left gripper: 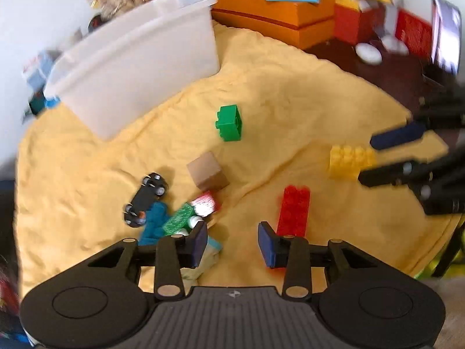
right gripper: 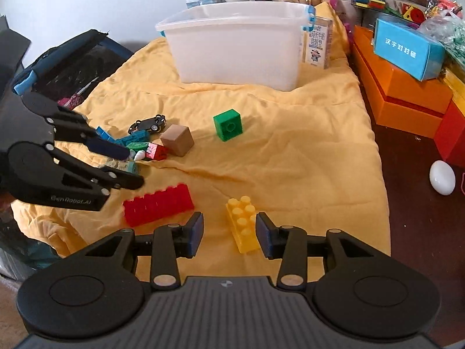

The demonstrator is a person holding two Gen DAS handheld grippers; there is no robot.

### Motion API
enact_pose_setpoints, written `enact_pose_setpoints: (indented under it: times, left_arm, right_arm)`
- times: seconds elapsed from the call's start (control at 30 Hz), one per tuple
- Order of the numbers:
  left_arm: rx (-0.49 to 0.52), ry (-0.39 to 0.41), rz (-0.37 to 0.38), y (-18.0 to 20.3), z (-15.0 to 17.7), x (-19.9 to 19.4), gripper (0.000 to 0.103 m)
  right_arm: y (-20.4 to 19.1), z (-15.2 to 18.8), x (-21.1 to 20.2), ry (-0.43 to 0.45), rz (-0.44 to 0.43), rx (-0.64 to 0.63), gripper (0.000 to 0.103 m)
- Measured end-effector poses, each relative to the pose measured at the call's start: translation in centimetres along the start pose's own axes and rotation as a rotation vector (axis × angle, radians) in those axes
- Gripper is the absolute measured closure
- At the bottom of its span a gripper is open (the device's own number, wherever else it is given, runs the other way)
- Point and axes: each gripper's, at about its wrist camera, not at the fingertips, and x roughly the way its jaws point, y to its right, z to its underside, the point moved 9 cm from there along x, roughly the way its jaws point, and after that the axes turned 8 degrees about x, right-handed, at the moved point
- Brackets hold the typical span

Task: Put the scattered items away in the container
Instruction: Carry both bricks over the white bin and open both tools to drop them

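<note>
A white plastic bin (left gripper: 139,58) (right gripper: 238,49) stands at the back of the yellow cloth (right gripper: 290,151). My right gripper (right gripper: 229,237) (left gripper: 367,160) is open, and a yellow brick (right gripper: 242,224) (left gripper: 348,158) lies between its fingers, nearer the right one, with a gap on the left. My left gripper (left gripper: 234,244) (right gripper: 135,167) is open over bare cloth beside a pile of small bricks (left gripper: 180,215) (right gripper: 145,148). A long red brick (left gripper: 293,210) (right gripper: 158,206) lies just past its right finger. A green brick (right gripper: 228,125), a brown cube (right gripper: 177,139) and a black toy car (right gripper: 148,124) lie mid-cloth.
Orange boxes (right gripper: 401,87) with a blue box (right gripper: 407,49) on top line the right side. A white egg-shaped thing (right gripper: 442,177) lies on the dark floor. A carton (right gripper: 316,43) leans beside the bin. A dark bag (right gripper: 66,61) sits at the left.
</note>
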Motion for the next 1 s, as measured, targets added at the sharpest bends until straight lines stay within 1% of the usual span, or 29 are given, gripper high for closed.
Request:
enact_pose_setpoints:
  times: [0.03, 0.1, 0.17, 0.23, 0.33, 0.37, 0.4, 0.43, 0.47, 0.5, 0.53, 0.57, 0.63, 0.73, 0.87, 1.0]
  left_arm:
    - [-0.008, 0.010, 0.024, 0.2, 0.0, -0.4, 0.061]
    - [-0.035, 0.030, 0.097, 1.1, -0.1, -1.3, 0.061]
    - [-0.061, 0.052, 0.140, 1.8, -0.4, -1.7, 0.060]
    - [-0.071, 0.048, 0.146, 2.5, -0.6, -1.1, 0.060]
    - [-0.051, 0.022, 0.131, 3.2, -0.4, 0.6, 0.060]
    - [-0.062, 0.003, 0.140, 3.3, -0.1, 1.3, 0.060]
    - [-0.082, -0.015, 0.156, 3.2, 0.1, 2.0, 0.062]
    - [-0.105, -0.032, 0.169, 3.1, 0.5, 2.7, 0.072]
    - [-0.125, -0.041, 0.190, 3.1, 0.7, 3.1, 0.075]
    - [-0.136, -0.035, 0.202, 3.2, 0.8, 2.9, 0.075]
    - [-0.136, -0.029, 0.211, 3.3, 0.9, 2.8, 0.075]
    - [-0.129, -0.025, 0.217, 3.4, 0.9, 2.6, 0.075]
    - [-0.112, -0.013, 0.200, 3.0, 0.6, 2.0, 0.075]
    - [-0.117, 0.038, 0.173, 0.7, -1.2, 0.7, 0.075]
    - [-0.098, 0.136, 0.080, -4.5, -5.7, -1.3, 0.075]
    - [-0.121, 0.210, -0.032, -11.0, -10.2, -2.7, 0.075]
  right_arm:
    - [0.0, 0.1, 0.0, -0.003, 0.000, -0.005, 0.059]
    - [0.0, 0.1, 0.0, -0.002, 0.002, -0.011, 0.059]
    - [0.2, 0.1, 0.0, 0.000, 0.011, -0.009, 0.059]
    - [0.4, -0.1, 0.1, -0.002, 0.020, -0.005, 0.058]
    - [0.6, -0.3, 1.1, -0.021, 0.039, -0.014, 0.055]
    - [0.7, -0.3, 1.6, -0.029, 0.048, -0.017, 0.055]
    - [0.8, -0.3, 2.0, -0.035, 0.052, -0.018, 0.055]
    - [0.9, -0.2, 2.4, -0.045, 0.059, -0.018, 0.055]
    - [1.1, 0.1, 2.9, -0.063, 0.072, -0.020, 0.056]
    - [1.2, 0.5, 3.3, -0.085, 0.080, -0.024, 0.058]
    - [1.3, 1.1, 3.6, -0.105, 0.078, -0.026, 0.071]
    - [1.2, 1.4, 3.5, -0.104, 0.076, -0.030, 0.073]
    - [0.7, 1.3, 3.2, -0.105, 0.079, -0.058, 0.076]
    - [-0.3, -1.3, 2.4, -0.057, 0.074, -0.088, 0.076]
    - [-1.4, -8.3, 1.2, 0.071, 0.071, -0.112, 0.076]
    - [-1.7, -15.2, 1.1, 0.178, 0.090, -0.113, 0.076]
